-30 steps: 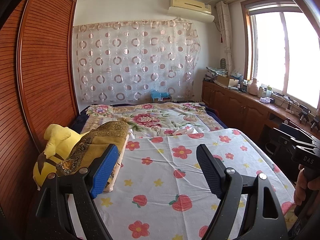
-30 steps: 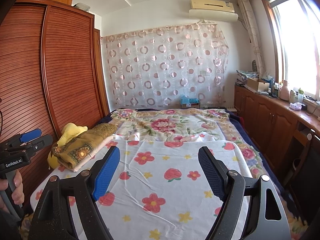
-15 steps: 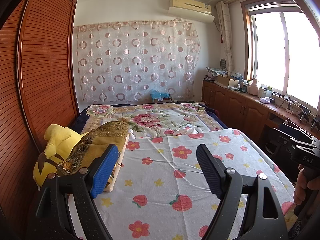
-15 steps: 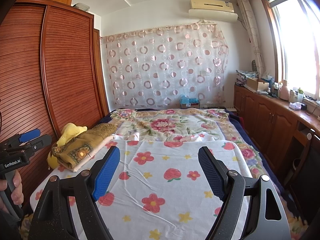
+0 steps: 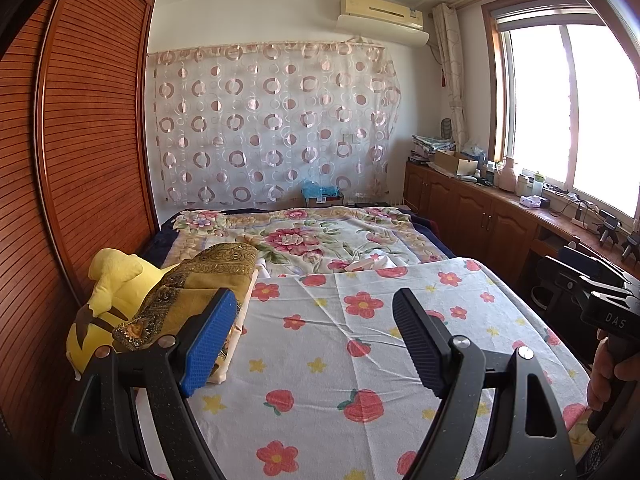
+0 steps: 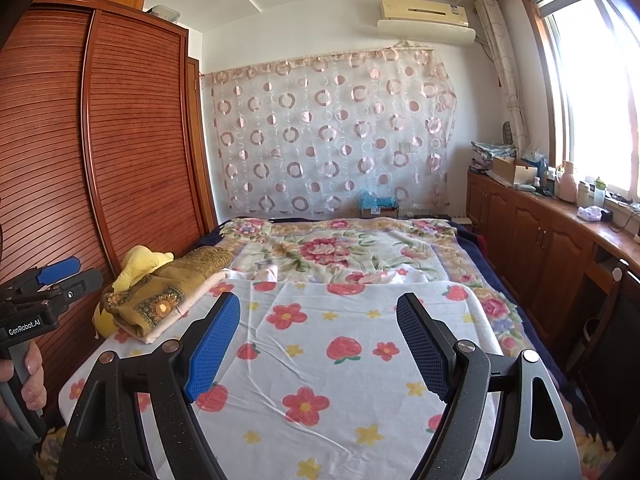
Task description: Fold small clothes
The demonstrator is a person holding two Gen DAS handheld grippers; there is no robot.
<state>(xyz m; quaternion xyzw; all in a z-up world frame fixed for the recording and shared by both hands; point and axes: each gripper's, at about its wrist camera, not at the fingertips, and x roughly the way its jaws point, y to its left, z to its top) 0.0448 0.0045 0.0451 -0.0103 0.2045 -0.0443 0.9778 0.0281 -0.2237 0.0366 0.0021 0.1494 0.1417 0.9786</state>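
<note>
Almost nothing had changed since the pictures from a second before: both views looked the same, and nothing on the bed had moved. That meant no folding was going on at this moment. The small pile of olive-gold patterned clothes over a pale pink cloth [image 5: 200, 296] lay folded at the left middle of the frame, resting against a soft yellow plush toy [image 5: 116, 292] by the brown slatted wardrobe door [image 5: 80, 160]. A pile that neat would fit clothes already folded and put aside, or clothes waiting to be opened and folded again; the pictures could not say which. The white bed sheet with red flowers and strawberries [image 5: 360, 340] lay flat and bare in the middle. The left gripper [image 5: 308, 340] was held low over the near end of the bed, its jaws wide apart and holding nothing. The right gripper [image 6: 316, 344] was held the same way, wide apart and empty, pointing up the bed.
</note>
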